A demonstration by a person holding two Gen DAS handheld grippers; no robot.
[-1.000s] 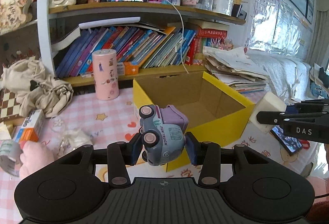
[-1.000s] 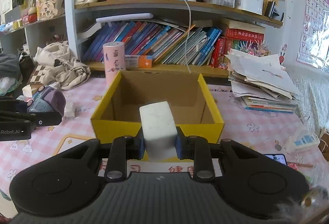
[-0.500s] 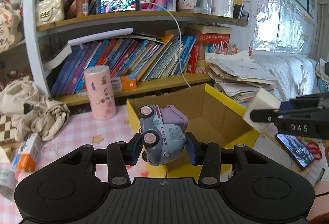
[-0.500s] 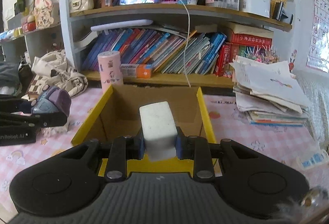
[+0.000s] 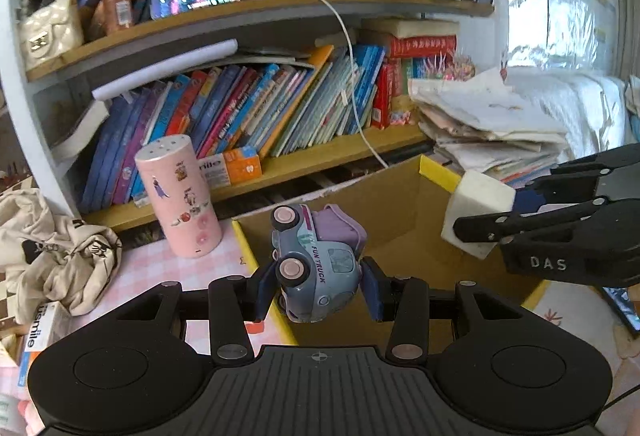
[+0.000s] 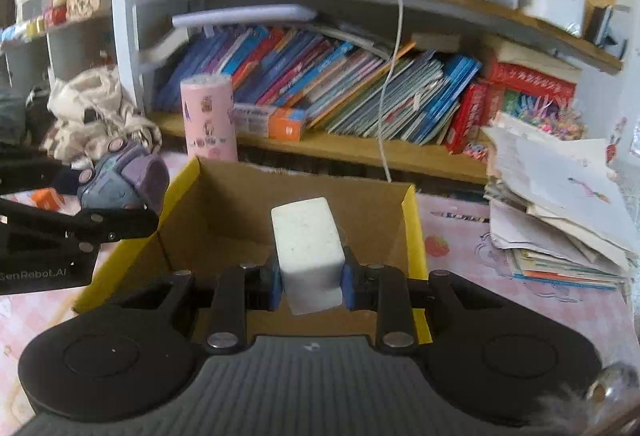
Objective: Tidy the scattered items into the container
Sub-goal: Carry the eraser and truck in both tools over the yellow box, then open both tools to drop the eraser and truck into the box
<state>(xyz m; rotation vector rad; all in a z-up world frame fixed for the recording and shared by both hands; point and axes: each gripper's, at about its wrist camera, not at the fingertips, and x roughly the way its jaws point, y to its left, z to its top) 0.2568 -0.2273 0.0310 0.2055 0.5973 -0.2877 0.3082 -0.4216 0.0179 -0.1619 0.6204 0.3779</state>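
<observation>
My left gripper (image 5: 318,286) clamps the toy truck (image 5: 316,260), my right gripper (image 6: 310,286) the white block (image 6: 308,252); I should clear the box (image 6: 410,232) rim before releasing.

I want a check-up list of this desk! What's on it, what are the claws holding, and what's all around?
Surface: pink checked tablecloth, crowded with things.
Job's things: blue-and-purple toy truck and white foam block, both held above the yellow cardboard box; what shows of the box's inside is bare.
Clutter: pink sticker-covered cylinder, crumpled cream cloth bag, toothpaste carton.
Claws: left claw shut on the truck; right claw shut on the block.
Cables: white charging cable hanging from the shelf phone towards the box.
Surroundings: bookshelf of slanted books, messy paper stack.
</observation>
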